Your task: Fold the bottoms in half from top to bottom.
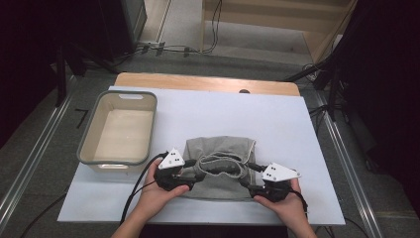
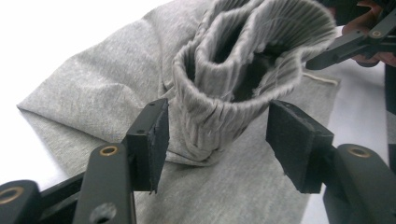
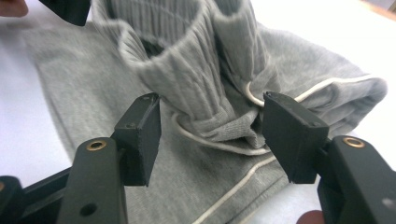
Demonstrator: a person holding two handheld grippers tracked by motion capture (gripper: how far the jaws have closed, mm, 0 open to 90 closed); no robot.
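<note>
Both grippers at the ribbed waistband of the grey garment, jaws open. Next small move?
Probably draw both grippers back: the left gripper and right gripper stand open around the ribbed waistband, pads clear of it. The grey garment already lies folded; the bin may come next.

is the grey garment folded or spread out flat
Folded. The grey garment lies as a compact rectangle on the white table, its ribbed waistband bunched up on top.

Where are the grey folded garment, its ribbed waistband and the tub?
grey folded garment (image 1: pixel 218 186): high view, flat cloth near the front edge.
ribbed waistband (image 2: pixel 219 112): left gripper view, outer ribbed wall.
tub (image 1: pixel 86 134): high view, left rim.
</note>
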